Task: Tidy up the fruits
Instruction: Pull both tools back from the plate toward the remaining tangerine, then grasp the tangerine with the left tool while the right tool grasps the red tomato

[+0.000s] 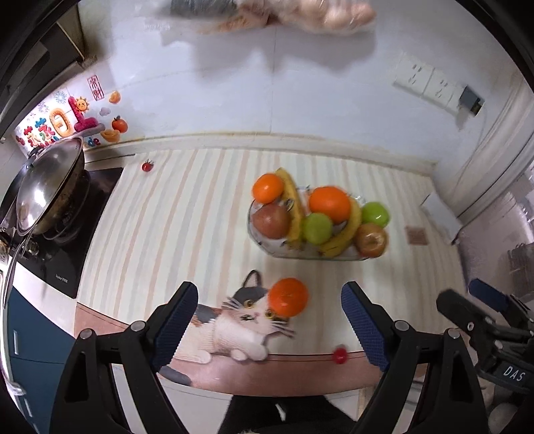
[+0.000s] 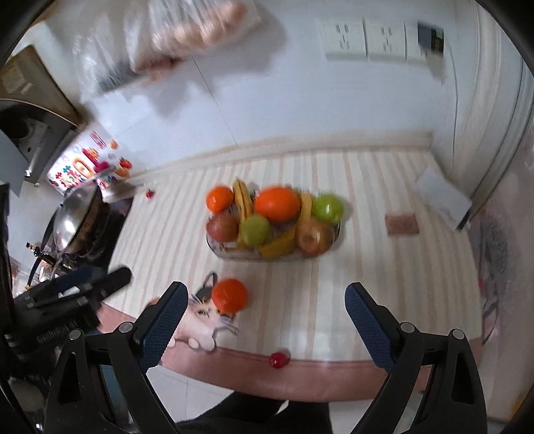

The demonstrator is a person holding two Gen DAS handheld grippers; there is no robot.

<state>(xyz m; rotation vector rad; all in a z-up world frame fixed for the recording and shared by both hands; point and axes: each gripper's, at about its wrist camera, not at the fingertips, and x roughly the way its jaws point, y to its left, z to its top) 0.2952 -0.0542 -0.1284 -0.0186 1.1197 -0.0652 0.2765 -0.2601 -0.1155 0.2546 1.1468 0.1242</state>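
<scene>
A clear glass bowl (image 1: 267, 245) on the striped mat holds oranges, green and red apples and bananas; it also shows in the right wrist view (image 2: 230, 253). A loose orange (image 1: 288, 297) lies on the mat's cat picture in front of the bowl, also in the right wrist view (image 2: 230, 296). A small red fruit (image 1: 339, 355) lies at the mat's front edge, also in the right wrist view (image 2: 279, 360). Another small red fruit (image 1: 147, 165) lies far left. My left gripper (image 1: 268, 320) is open and empty above the front edge, near the loose orange. My right gripper (image 2: 265, 320) is open and empty beside it.
A steel wok (image 1: 50, 190) sits on a black stove at the left. A white box (image 1: 440, 213) and a small brown square (image 1: 415, 235) lie right of the bowl. A wall with sockets (image 1: 424, 81) stands behind. A bagged item (image 1: 300, 13) hangs above.
</scene>
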